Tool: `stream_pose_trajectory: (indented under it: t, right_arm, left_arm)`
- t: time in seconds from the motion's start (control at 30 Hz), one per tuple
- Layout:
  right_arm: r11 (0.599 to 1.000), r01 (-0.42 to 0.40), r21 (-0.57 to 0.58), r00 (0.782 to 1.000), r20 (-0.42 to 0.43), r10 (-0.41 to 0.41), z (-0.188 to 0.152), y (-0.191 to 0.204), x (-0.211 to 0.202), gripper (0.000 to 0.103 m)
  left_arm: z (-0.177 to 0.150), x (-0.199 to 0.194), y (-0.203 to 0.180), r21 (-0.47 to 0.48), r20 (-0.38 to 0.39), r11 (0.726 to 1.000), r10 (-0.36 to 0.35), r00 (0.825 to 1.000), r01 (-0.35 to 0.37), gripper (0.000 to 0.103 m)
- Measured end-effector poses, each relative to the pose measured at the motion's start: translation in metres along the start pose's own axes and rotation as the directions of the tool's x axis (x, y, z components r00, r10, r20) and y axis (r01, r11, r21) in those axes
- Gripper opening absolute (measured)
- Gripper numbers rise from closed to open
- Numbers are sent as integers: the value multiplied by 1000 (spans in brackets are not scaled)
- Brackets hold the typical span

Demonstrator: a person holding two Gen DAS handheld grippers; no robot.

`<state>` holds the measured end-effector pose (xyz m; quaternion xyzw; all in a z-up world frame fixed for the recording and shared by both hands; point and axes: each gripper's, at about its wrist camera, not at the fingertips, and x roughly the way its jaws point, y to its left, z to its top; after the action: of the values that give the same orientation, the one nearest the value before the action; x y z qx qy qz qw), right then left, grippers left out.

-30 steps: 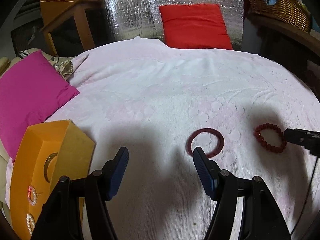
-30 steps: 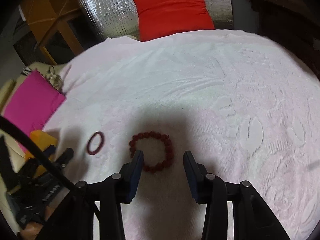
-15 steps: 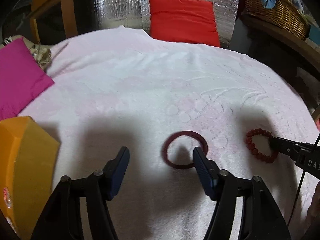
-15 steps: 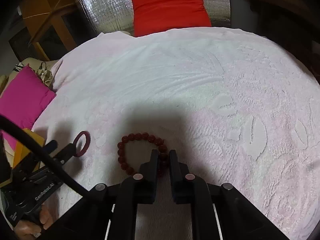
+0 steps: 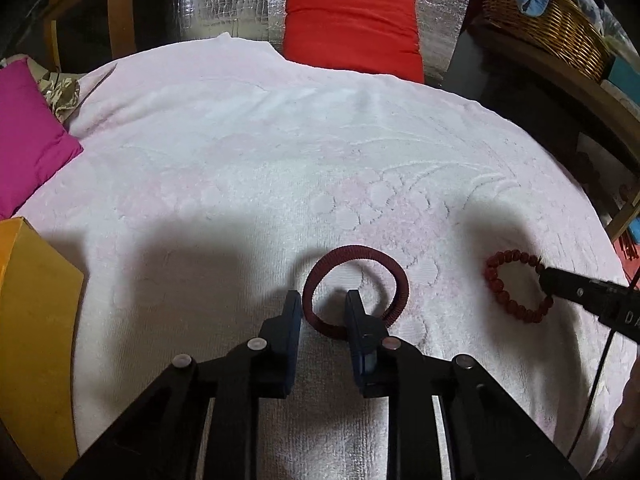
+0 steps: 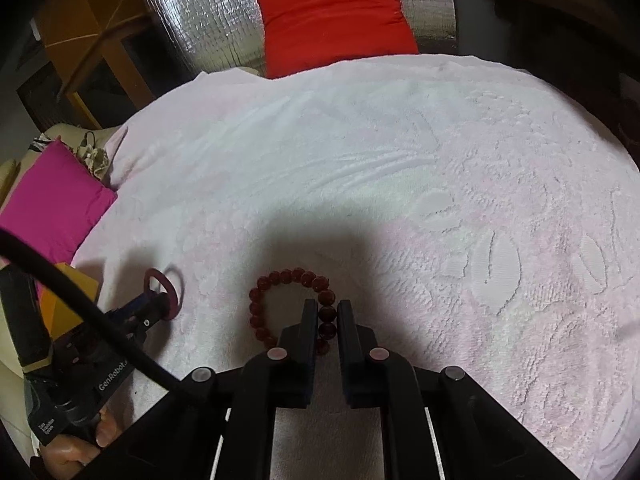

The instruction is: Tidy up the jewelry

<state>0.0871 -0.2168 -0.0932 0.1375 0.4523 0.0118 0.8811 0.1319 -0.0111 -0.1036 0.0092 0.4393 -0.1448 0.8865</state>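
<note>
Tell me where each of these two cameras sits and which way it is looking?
Left wrist view: sits on the left gripper, looking down along its closing jaws, which straddle the dark red bangle rim; only its black arms show.
Right wrist view: sits on the right gripper, looking down at the beaded bracelet clamped in its jaws; a hand shows low left.
Shared: the white bedspread, both bracelets, red cushion, pink cushion, orange box.

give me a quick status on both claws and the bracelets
Left claw closing, dark red ring bracelet rim between fingers. Right claw shut on beaded bracelet. Nothing blocking.
</note>
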Motion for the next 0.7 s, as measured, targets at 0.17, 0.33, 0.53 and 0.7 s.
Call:
stream_pose_trajectory:
  t: [0.17, 0.33, 0.53, 0.7]
  right_arm:
    - [1000, 20, -11, 1000, -14, -20, 1, 0, 6, 11]
    - [1000, 16, -10, 1000, -22, -17, 0, 0, 11, 11]
    - [999, 18, -34, 1000, -10, -18, -3, 4, 12, 14]
    - [999, 9, -40, 1000, -6, -9, -5, 8, 10, 11]
  left_arm:
    - [0, 1, -2, 5, 4, 1000, 6, 1000, -6, 24]
    - [1, 2, 0, -8, 6, 1000, 1, 1000, -1, 29]
    - [0, 3, 5, -48, 5, 999, -12, 1000, 13, 36]
    - [0, 2, -1, -15, 10, 1000, -2, 1000, 2, 30]
